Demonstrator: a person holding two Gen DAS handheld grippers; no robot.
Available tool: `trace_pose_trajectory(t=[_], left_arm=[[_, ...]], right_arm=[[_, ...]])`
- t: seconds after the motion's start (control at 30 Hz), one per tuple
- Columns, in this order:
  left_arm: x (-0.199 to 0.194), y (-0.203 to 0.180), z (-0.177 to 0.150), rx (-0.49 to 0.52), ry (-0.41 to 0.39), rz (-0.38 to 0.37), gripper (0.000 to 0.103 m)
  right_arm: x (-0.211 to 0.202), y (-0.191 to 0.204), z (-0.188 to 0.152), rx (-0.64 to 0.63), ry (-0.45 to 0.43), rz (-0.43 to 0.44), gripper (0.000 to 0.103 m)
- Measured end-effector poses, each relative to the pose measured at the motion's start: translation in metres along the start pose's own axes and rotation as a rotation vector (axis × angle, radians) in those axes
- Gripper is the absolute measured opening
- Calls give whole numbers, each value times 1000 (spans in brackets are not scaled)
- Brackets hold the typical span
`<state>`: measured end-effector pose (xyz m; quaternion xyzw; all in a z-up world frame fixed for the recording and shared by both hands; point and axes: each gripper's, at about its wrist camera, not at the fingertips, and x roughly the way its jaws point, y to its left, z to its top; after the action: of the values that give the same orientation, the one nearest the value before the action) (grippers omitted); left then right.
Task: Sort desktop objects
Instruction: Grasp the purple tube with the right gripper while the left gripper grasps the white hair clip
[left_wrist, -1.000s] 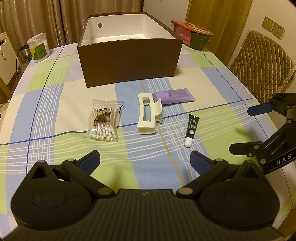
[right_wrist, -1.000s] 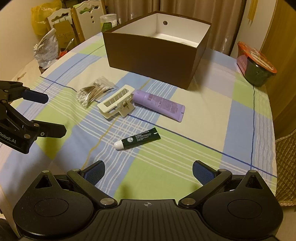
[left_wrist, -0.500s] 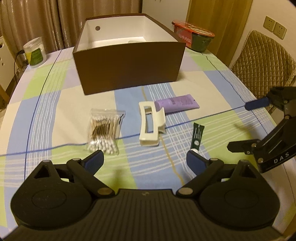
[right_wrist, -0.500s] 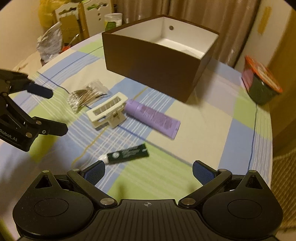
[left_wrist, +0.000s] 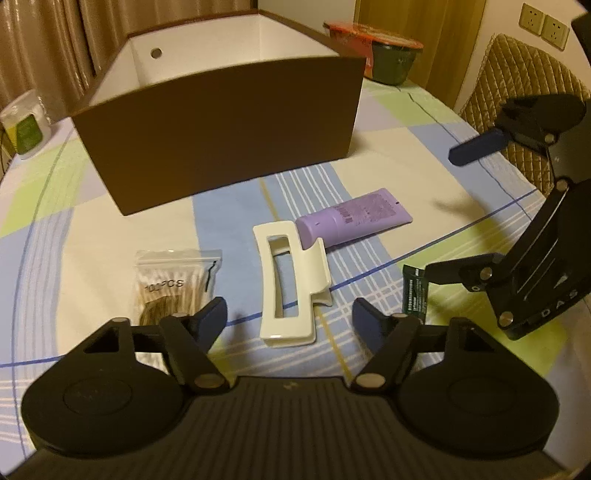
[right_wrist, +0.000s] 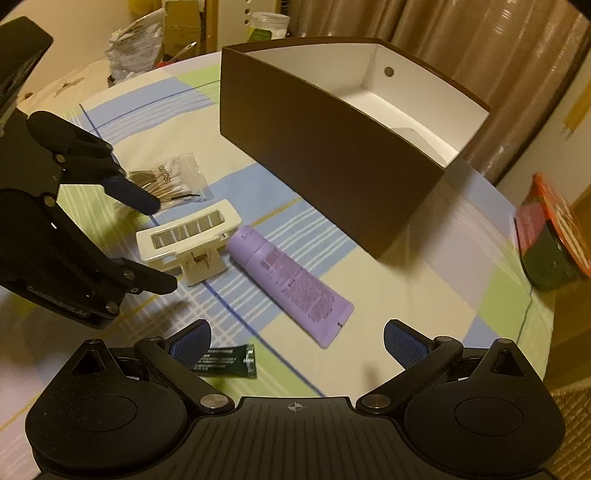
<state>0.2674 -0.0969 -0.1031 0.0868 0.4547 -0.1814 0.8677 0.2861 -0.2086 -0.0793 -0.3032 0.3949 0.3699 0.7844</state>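
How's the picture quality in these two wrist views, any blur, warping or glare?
Left wrist view: warm dim light, fisheye bends the brown box, right gripper slightly motion-blurred. Right wrist view: noodle bowl smeared at the edge, purple tube soft, no strong glare.

A red-lidded instant noodle bowl (left_wrist: 384, 55) sits at the upper right of the left wrist view, on the checked tablecloth (left_wrist: 406, 122). A quilted chair back (left_wrist: 517, 74) shows at the far right — two wall sockets (left_wrist: 543, 24) above it. A white jar with a green label (left_wrist: 24, 127) stands at the left edge — brown curtains (left_wrist: 48, 33) behind it.
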Motion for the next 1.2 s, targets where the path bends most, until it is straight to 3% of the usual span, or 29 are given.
trace_pose_trajectory(t=[0.23,0.4,0.53,0.6,0.87,0.97,1.13,1.2], left_arm=[[10,3,0,46,35,-10,47],[11,7,-3,59,52,-34,29],[9,8,-3,61,48,-44,28],[5,9,-4,59,42,-48,28],[-8,13,-8,57,31,-35,27],[-9,16,-10,46,35,-35,27],[-12,18,-14,30,41,-36,27],[-12,18,-16,23,44,-39,27]], right_arm=[[15,-3,6,-21,10,19,102],[22,0,9,-50,16,36,102],[28,3,13,-107,21,62,102],[33,4,16,-135,32,89,82],[50,9,33,-274,21,129,79],[57,10,39,-311,41,154,53],[64,10,46,-344,59,174,52],[65,10,46,-347,67,181,40]])
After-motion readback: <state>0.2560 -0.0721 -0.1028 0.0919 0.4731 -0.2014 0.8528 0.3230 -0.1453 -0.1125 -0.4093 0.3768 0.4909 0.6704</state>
